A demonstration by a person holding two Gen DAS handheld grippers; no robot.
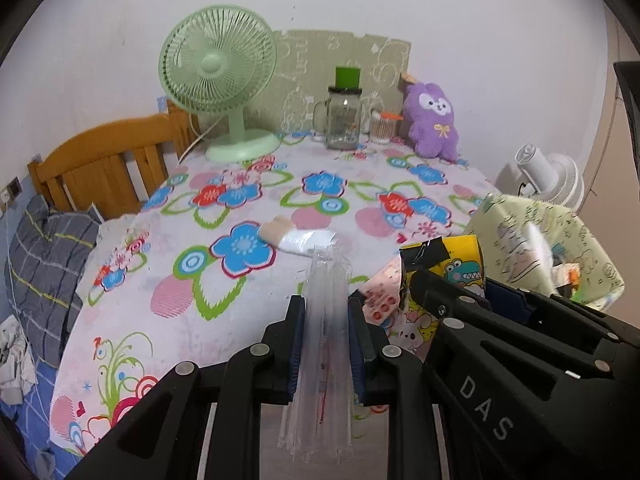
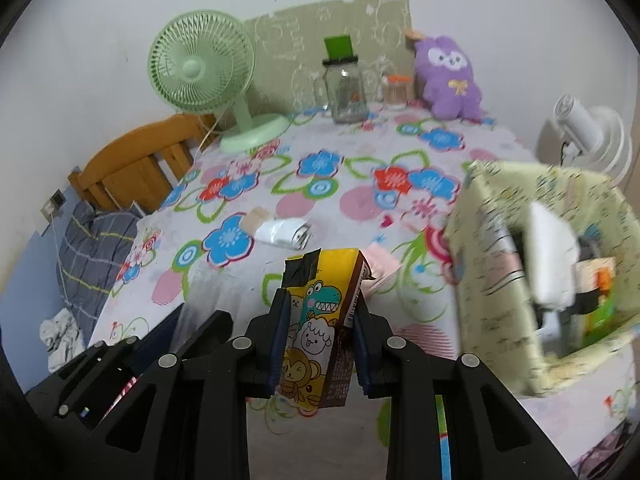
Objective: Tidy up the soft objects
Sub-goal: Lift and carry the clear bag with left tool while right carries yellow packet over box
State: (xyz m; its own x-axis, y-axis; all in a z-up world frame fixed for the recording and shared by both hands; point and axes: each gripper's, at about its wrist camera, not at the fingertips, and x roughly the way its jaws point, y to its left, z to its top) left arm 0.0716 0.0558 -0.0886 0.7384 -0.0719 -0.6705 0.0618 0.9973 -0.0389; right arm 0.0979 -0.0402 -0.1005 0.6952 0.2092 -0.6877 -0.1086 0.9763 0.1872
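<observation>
Yellow cartoon-printed cardboard fills the middle of the right wrist view: a small snack pack (image 2: pixel 316 328) with a dinosaur, a sheep and a monkey on it is pinched between the right tongs (image 2: pixel 320 340), held clear above the flowered cloth of the desk (image 2: pixel 320 168). Its long axis runs along the fingers, pointing away from the camera, with a strip of black tape at its far end. The left tongs (image 1: pixel 326 344) press on a clear plastic packet (image 1: pixel 324 340), which also lies lengthwise between the pads, its tip reaching toward a white folded bundle (image 1: pixel 300 240) that lies on the cloth.

The pale green fabric bin (image 2: pixel 540 280) stands to the right of both tools, its open mouth turned toward them. The right tongs are the nearer, so the snack pack probably goes in first, carried rightward and forward over the rim.

The bin is blurred in both views, and what lies in it, something white with orange and green bits, cannot be made out. The contents of the clear packet are equally hard to read. In the left view, the right tool covers most of a pink printed sheet (image 1: pixel 380 292) on the desk.

At the back stand a green fan (image 1: pixel 218 68), a glass jar (image 1: pixel 342 120) and a purple plush toy (image 1: pixel 432 120).
</observation>
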